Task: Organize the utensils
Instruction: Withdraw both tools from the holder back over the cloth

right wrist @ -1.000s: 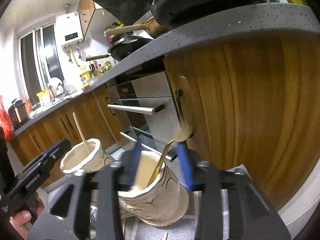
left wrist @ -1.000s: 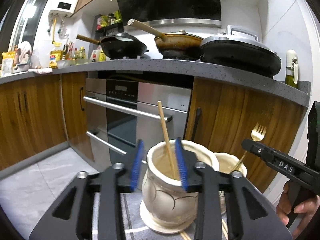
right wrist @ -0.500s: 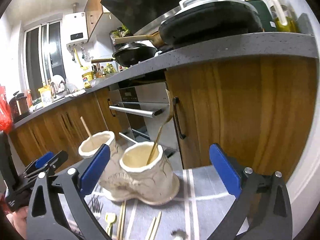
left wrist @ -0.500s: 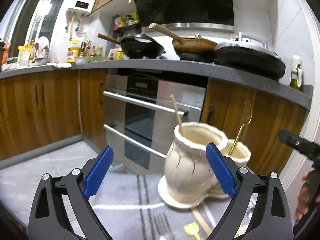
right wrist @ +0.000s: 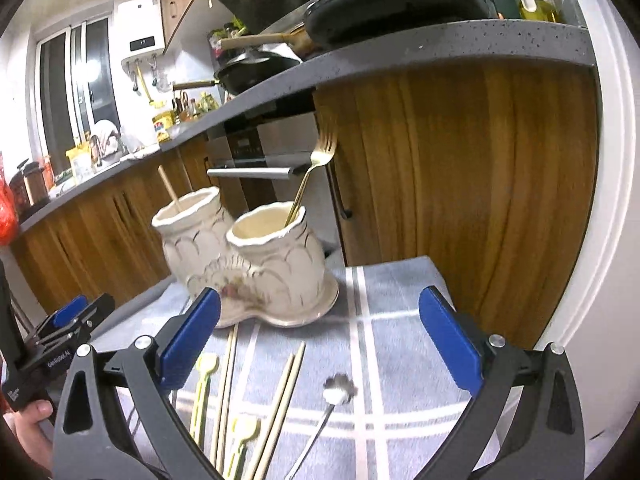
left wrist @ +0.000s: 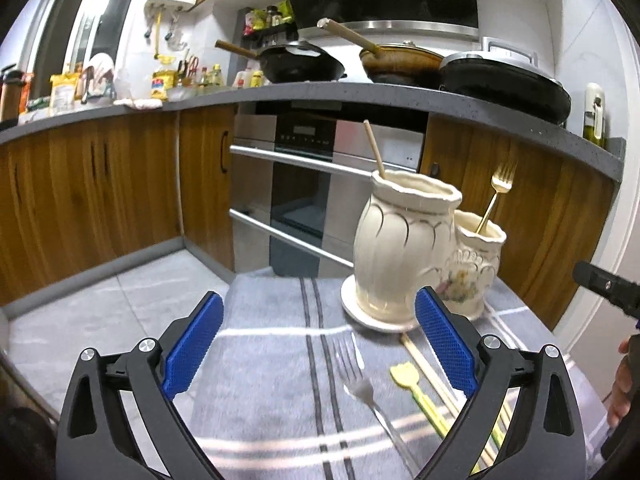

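A tall cream vase [left wrist: 396,248] holds a wooden chopstick [left wrist: 374,148]. The shorter vase [left wrist: 474,264] joined to it holds a gold fork [left wrist: 496,196]. My left gripper [left wrist: 318,342] is open and empty, low over the striped cloth [left wrist: 272,320], short of the vases. A silver fork [left wrist: 360,384], a yellow pick [left wrist: 412,384] and loose chopsticks [left wrist: 428,372] lie between its fingers. In the right wrist view my right gripper [right wrist: 320,344] is open and empty in front of the short vase [right wrist: 280,264] with the gold fork [right wrist: 316,168]. Chopsticks [right wrist: 280,392], yellow picks [right wrist: 204,384] and a silver utensil [right wrist: 340,392] lie beneath it.
Wooden cabinets [left wrist: 100,200] and an oven [left wrist: 304,184] stand behind the cloth-covered table. The grey counter [right wrist: 440,44] above carries pans. A white wall edge [right wrist: 592,240] runs close on the right. The other gripper [right wrist: 76,312] and a hand show at the left edge.
Both grippers have opened wide and drawn back from the vases. The chopstick stays in the tall vase and the gold fork in the short one. The utensils on the cloth have come into view.
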Demonstrator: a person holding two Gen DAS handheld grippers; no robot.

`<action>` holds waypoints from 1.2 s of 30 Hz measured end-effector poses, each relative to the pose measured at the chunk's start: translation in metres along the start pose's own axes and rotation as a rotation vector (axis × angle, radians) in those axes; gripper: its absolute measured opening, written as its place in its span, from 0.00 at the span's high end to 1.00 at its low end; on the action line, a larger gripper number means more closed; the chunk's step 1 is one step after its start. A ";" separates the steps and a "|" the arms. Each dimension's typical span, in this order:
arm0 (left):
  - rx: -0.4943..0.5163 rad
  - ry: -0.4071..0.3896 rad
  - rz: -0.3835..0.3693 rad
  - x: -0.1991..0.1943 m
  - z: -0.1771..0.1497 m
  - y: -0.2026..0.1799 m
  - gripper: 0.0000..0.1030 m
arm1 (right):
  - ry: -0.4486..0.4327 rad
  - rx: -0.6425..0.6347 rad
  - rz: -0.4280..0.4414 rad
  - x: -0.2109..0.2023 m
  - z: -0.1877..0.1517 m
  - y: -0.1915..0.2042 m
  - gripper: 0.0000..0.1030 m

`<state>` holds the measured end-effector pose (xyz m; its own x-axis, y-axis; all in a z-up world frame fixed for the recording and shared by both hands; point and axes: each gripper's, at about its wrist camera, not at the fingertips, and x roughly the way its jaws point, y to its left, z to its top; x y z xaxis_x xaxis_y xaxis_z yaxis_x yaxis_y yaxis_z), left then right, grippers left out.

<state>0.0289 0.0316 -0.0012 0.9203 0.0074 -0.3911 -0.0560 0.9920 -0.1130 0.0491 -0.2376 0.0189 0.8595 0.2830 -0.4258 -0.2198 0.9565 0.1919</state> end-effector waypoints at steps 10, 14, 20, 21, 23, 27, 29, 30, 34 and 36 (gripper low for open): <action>0.009 0.028 -0.020 0.001 -0.011 -0.003 0.07 | 0.087 -0.083 0.005 0.015 -0.028 0.024 0.05; 0.000 0.026 -0.016 0.001 -0.011 0.001 0.07 | 0.123 -0.122 0.020 0.022 -0.038 0.035 0.05; -0.066 0.037 -0.010 0.005 -0.007 0.019 0.07 | 0.189 -0.182 0.110 0.027 -0.047 0.065 0.05; -0.086 0.045 -0.014 0.007 -0.007 0.023 0.07 | 0.197 -0.192 0.122 0.028 -0.048 0.070 0.05; -0.113 0.053 -0.015 0.008 -0.006 0.029 0.07 | 0.228 -0.231 0.164 0.030 -0.055 0.087 0.05; -0.129 0.054 0.000 0.011 -0.004 0.036 0.07 | 0.261 -0.324 0.202 0.033 -0.066 0.117 0.06; -0.134 0.053 0.003 0.012 -0.002 0.038 0.07 | 0.288 -0.370 0.205 0.038 -0.072 0.131 0.12; -0.144 0.050 0.010 0.013 -0.001 0.041 0.07 | 0.301 -0.379 0.208 0.041 -0.074 0.135 0.14; -0.195 0.053 0.007 0.015 0.001 0.053 0.07 | 0.354 -0.398 0.221 0.051 -0.080 0.147 0.27; -0.216 0.062 0.000 0.017 0.001 0.057 0.07 | 0.365 -0.393 0.215 0.054 -0.081 0.147 0.31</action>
<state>0.0416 0.0883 -0.0136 0.8952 -0.0069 -0.4456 -0.1439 0.9419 -0.3036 0.0259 -0.0757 -0.0471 0.5772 0.4132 -0.7043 -0.5869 0.8097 -0.0060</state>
